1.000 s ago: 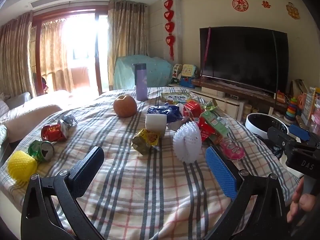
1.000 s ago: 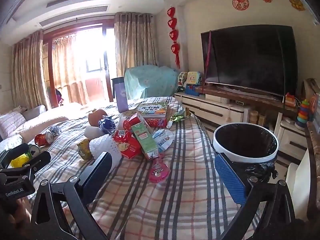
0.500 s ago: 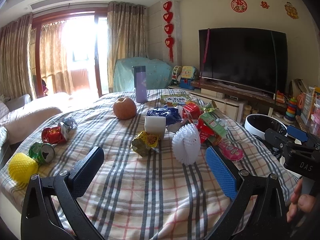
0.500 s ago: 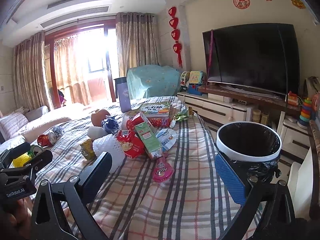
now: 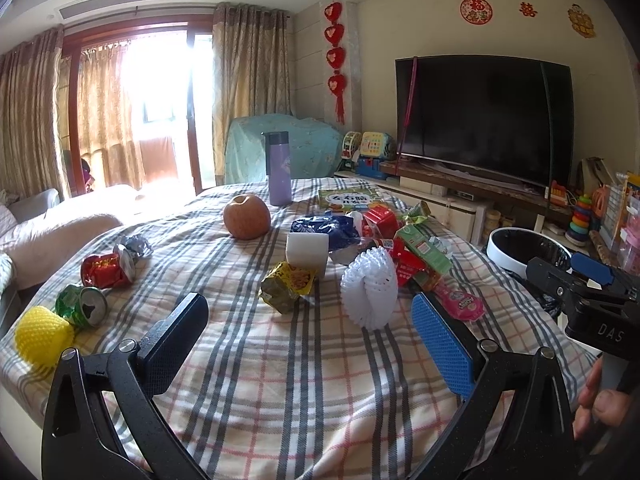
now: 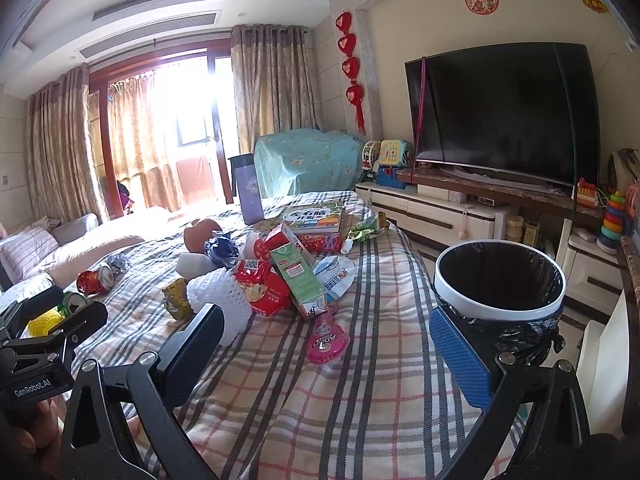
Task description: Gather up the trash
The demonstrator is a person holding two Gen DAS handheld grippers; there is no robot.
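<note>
Nothing collected yet: left gripper (image 5: 308, 332) and right gripper (image 6: 320, 344) hover spread wide and empty; next, probably grab the pouch (image 6: 328, 340) beside the bin (image 6: 500, 280)

The left wrist camera sits low over the near edge of the worktop (image 5: 288, 380), looking forward between the spread left tongs (image 5: 308, 344) across the checked cloth toward the window and television (image 5: 484, 116); the white foam net (image 5: 370, 288) lies close ahead. The right wrist camera looks the same way from further right, between the right tongs (image 6: 324, 356), with the bin (image 6: 500, 296) close at its right. Both views share the heap of wrappers, the purple flask (image 5: 279, 168), the apple (image 5: 246, 216), the cans at left and the television wall. Each view catches the other tool at its edge.
</note>
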